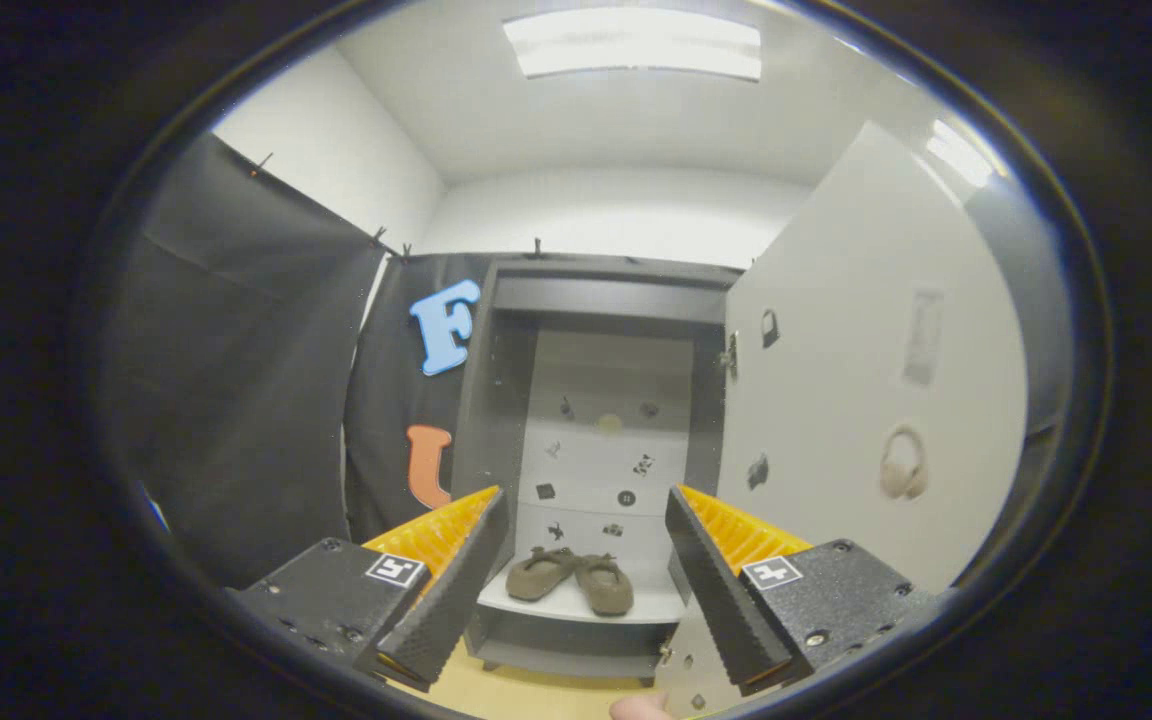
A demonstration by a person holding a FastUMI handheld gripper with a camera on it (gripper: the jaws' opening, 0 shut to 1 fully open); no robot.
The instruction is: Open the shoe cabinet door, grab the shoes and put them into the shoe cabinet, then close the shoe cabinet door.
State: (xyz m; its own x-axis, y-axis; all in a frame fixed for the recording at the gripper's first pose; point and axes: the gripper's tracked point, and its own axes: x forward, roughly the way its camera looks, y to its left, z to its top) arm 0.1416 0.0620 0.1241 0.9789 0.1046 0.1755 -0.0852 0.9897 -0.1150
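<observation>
White booth walls frame a grey shoe cabinet [506, 380], door [866, 380] swung open. Soft, light slippers [571, 578] are seen on its shelf's front edge; gripper [586, 570] is held wide, empty.

gripper [586, 570]: level, pointing forward | fingers [456, 580]: spread wide apart, nothing between them, pressing on nothing | fingertip of a person's hand [641, 708]: just below and behind the fingers, between them
</observation>
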